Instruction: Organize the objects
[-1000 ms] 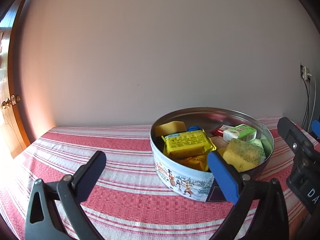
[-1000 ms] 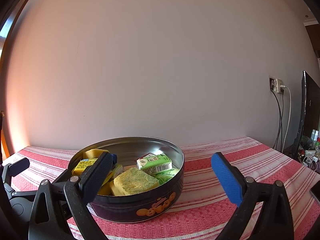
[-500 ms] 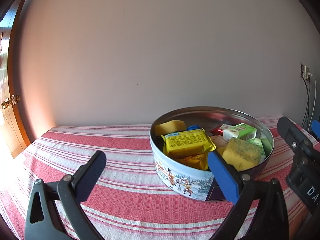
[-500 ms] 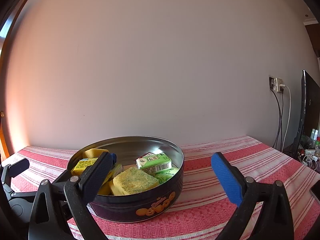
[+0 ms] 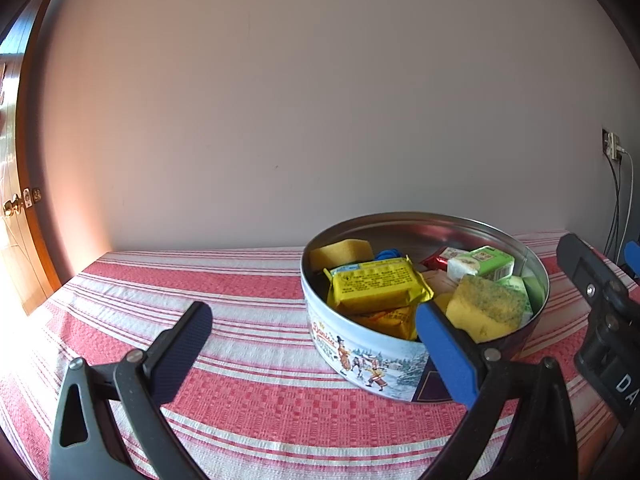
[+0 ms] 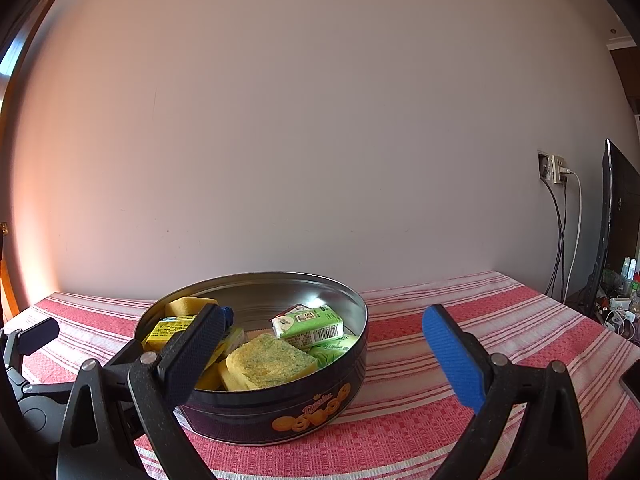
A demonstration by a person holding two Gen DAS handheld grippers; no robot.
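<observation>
A round cookie tin point(image 5: 372, 364) stands on the red striped tablecloth point(image 5: 248, 312); it also shows in the right wrist view point(image 6: 280, 412). Inside lie a yellow foil packet point(image 5: 376, 284), a yellow-green sponge point(image 5: 486, 308) point(image 6: 270, 362), a green carton point(image 5: 486, 262) point(image 6: 310, 322), another yellow sponge point(image 5: 340, 250) and a blue item point(image 5: 390, 255). My left gripper point(image 5: 316, 348) is open and empty, just left of and before the tin. My right gripper point(image 6: 324, 352) is open and empty, at the tin's near right side.
A plain wall stands behind the table. A wooden door point(image 5: 16, 208) is at the far left. A wall socket with cables point(image 6: 558, 208) and a dark screen point(image 6: 618, 216) are at the right. A phone edge point(image 6: 632, 380) lies at the table's right.
</observation>
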